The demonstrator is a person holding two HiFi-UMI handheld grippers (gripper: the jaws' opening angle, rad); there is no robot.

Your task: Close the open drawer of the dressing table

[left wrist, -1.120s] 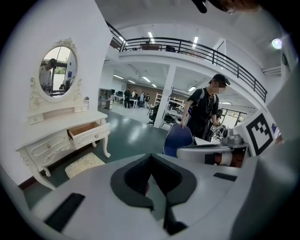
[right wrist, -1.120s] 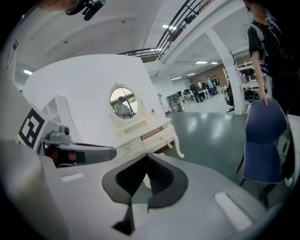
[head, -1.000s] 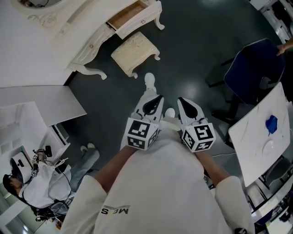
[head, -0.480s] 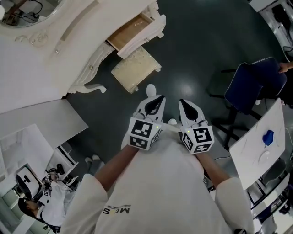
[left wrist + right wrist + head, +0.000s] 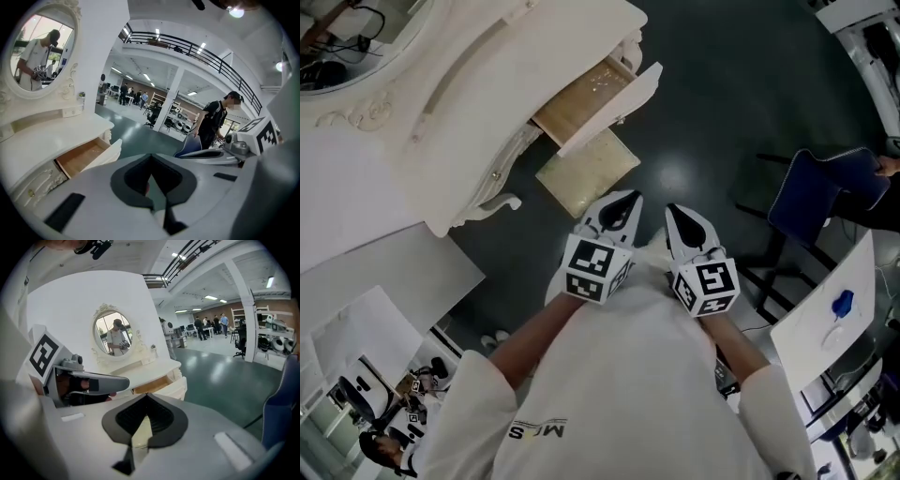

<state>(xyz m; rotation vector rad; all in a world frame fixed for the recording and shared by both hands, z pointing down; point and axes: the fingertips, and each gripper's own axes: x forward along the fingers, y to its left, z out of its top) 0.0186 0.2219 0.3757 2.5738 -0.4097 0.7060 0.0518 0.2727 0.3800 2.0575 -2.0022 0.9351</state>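
Not begun: drawer (image 5: 595,98) open on dressing table (image 5: 478,103), upper centre. Left gripper (image 5: 623,202) and right gripper (image 5: 675,214) closed, empty, well apart from it. Remaining: approach, push in.

Bright, even lighting; fisheye edges dark, warped.

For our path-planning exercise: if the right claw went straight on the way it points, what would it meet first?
Probably the front of the open drawer, just past the right claw; depth is unclear.
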